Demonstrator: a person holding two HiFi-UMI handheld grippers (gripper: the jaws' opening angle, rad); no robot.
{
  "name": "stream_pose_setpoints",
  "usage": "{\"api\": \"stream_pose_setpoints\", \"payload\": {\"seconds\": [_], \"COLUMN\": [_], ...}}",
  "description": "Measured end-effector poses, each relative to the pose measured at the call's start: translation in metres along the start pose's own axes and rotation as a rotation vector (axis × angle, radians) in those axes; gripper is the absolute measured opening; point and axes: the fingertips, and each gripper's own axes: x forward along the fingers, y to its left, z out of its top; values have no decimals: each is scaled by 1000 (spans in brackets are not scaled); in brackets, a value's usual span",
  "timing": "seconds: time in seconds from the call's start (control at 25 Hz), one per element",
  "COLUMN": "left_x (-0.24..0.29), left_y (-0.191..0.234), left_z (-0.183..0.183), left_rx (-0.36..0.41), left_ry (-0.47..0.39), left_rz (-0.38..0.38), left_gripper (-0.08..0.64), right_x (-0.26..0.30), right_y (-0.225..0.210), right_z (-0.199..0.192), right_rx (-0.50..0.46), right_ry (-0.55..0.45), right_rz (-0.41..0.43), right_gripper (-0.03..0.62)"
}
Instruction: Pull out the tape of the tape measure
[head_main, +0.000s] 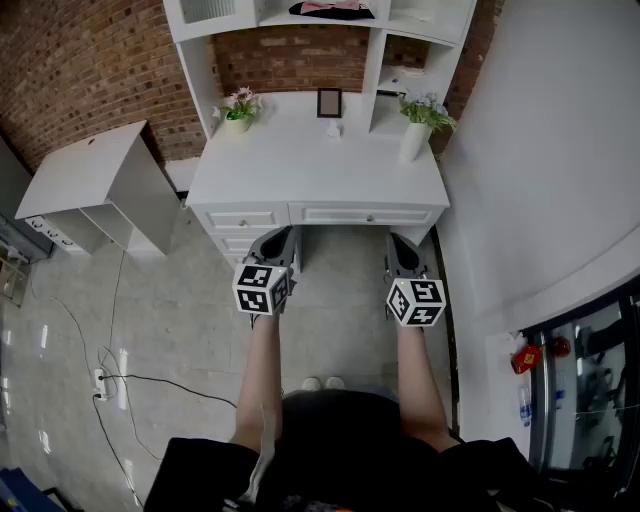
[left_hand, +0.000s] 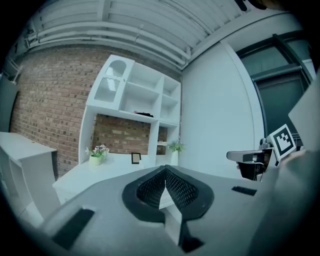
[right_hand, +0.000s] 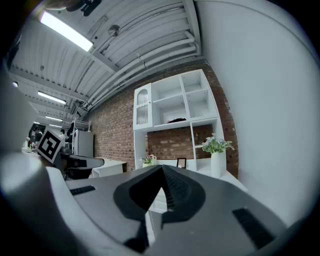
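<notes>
I cannot make out a tape measure in any view. In the head view my left gripper (head_main: 287, 233) and right gripper (head_main: 396, 241) are held side by side in front of a white desk (head_main: 300, 175), below its drawers and above the floor. Both are shut, with nothing between the jaws. The left gripper view shows its own jaws (left_hand: 165, 170) closed tip to tip and pointing at the desk. The right gripper (right_hand: 162, 168) looks the same in its own view. A small pale object (head_main: 333, 129) lies near the back of the desk, too small to identify.
On the desk stand a flower pot (head_main: 238, 110), a dark picture frame (head_main: 329, 102) and a white vase with a plant (head_main: 415, 135). White shelves (head_main: 320, 20) rise behind it. A white cabinet (head_main: 100, 180) stands to the left, a wall (head_main: 540, 150) to the right, and cables (head_main: 110, 380) lie on the floor.
</notes>
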Motion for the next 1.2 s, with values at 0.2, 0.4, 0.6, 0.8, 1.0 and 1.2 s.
{"api": "stream_pose_setpoints", "payload": {"seconds": [0.2,0.4,0.6,0.8,1.0,1.2], "left_x": [2,2,-1,-1,1,1], "left_y": [3,5,7,8,7,5], "left_z": [-2,-3,-6,-10,-21,-28], "left_rx": [-9,-13,-15,-21,-38,-39], "left_ry": [5,7,15,26,46,49], "left_rz": [0,3,8,13,3,-16], "left_gripper": [9,9,9,9,9,12], "right_x": [2,4,5,7,8,9], "right_y": [1,3,7,8,10,13], "right_z": [-3,-3,-5,-6,-10,-13], "right_rx": [3,6,8,16,40,53], "right_ry": [3,5,7,8,5,4], "right_rz": [-2,2,13,19,28,40], "right_gripper": [-3,-3,-3,-3,-3,-2]}}
